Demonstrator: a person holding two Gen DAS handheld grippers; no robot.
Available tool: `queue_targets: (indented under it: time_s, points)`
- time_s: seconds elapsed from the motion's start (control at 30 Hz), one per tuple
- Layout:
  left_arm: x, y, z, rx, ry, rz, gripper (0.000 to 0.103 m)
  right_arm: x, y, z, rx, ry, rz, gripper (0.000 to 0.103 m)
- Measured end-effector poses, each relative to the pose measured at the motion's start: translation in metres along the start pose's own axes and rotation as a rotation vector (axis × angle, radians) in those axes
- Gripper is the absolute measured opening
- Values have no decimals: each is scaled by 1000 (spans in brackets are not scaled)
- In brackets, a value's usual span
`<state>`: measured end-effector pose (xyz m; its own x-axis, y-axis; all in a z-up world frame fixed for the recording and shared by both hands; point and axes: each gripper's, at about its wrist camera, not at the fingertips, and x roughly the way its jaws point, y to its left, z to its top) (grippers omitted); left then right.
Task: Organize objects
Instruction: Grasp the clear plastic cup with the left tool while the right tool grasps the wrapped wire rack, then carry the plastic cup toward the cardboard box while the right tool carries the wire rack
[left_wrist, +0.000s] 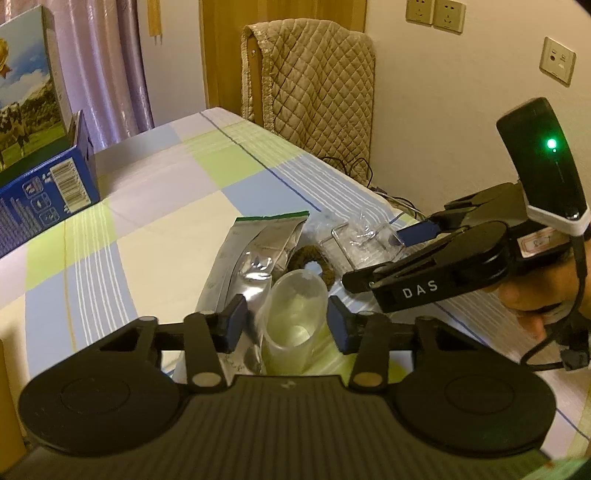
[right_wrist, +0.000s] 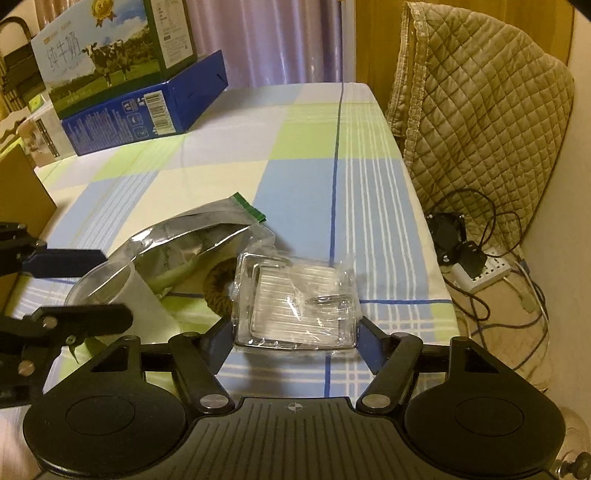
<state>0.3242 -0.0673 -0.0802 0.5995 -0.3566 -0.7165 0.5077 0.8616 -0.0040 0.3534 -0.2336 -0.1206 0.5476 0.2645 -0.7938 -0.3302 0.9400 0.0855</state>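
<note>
Left to right on the checked tablecloth (right_wrist: 303, 177): silver foil pouch (left_wrist: 255, 251), then the clear plastic cup (left_wrist: 295, 317) sitting between the spread left gripper (left_wrist: 290, 325) fingers, untouched; right gripper (right_wrist: 293, 338) is spread around the clear plastic box (right_wrist: 295, 306), brown scrunchie (right_wrist: 218, 288) just behind

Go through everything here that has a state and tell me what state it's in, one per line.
Left gripper: open, fingers either side of the plastic cup.
Plastic cup: lying on its side, empty.
Right gripper: open, straddling the clear box.
Clear box: flat on the tablecloth, crumpled wrap on top.
Foil pouch: lying flat.
</note>
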Motion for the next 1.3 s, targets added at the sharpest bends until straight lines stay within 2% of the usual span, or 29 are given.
queue_targets:
  time_s: [0.13,0.33,0.6,0.77,0.87,1.07,1.3]
  points:
    - [1,-6,2,43,3,-2,30,-5,2,-5,10,5,-8,66]
    - [-11,-14,-3,40,32,-8,30,-21,11,-22,12,43,5,66]
    - [-61,-32,-40,-17,58,5,30,-56,36,-62,-43,108,29,66]
    - [-90,-42,-68,-11,62,22,30,-77,42,-79,-32,111,31,66]
    - [-104,-42,-80,-45,64,20,30,-85,47,-84,-30,121,31,66]
    - [-123,-41,-95,-83,69,31,30,-104,60,-83,-35,101,32,66]
    - [-153,-40,-95,-117,36,45,29,-137,84,-69,-60,45,40,66]
